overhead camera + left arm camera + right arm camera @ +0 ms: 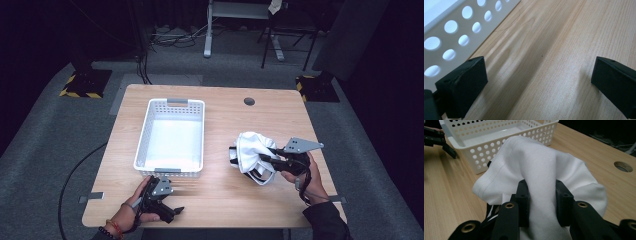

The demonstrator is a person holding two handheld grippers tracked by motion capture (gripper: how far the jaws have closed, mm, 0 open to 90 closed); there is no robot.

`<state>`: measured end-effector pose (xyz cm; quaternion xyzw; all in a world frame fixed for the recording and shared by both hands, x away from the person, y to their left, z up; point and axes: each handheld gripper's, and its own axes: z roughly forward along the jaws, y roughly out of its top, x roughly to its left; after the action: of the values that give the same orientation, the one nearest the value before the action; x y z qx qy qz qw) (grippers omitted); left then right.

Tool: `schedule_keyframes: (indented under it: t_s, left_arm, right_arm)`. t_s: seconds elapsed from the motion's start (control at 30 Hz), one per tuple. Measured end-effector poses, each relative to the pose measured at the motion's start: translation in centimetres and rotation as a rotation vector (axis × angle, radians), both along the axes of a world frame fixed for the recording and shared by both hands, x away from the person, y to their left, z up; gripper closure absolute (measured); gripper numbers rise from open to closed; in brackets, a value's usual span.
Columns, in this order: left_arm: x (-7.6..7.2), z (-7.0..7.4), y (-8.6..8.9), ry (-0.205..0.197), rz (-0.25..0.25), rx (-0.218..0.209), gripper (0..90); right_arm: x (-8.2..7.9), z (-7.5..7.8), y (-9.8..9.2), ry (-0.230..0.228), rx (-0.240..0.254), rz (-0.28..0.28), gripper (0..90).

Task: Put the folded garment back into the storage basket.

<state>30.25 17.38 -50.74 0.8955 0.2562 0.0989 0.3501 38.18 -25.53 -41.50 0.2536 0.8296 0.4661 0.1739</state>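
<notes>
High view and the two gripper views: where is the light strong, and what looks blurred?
High view: the basket floor glares white and the surroundings are dark. Left gripper view: soft shadows cross the table. Right gripper view: the white cloth is sharp.

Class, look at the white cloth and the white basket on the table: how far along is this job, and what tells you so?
Done: the right claw has pinched a fold of the white cloth. In hand: the cloth hangs bunched from it beside the basket. Left: the basket holds nothing, so the cloth probably goes in next. The left claw rests open over the table near the basket.
</notes>
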Motion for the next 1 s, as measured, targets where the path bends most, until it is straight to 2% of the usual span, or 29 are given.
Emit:
schedule_keyframes:
  t_s: [0.27, 1.0]
  left_arm:
    - [0.0, 0.0, 0.0, 0.000, 0.000, 0.000, 0.2]
    - [0.0, 0.0, 0.0, 0.000, 0.000, 0.000, 0.2]
  right_arm:
    - [0.4, 0.9, 0.1, -0.014, 0.009, -0.007, 70.3]
    - [1.7, 3.9, 1.5, -0.060, -0.003, -0.005, 70.3]
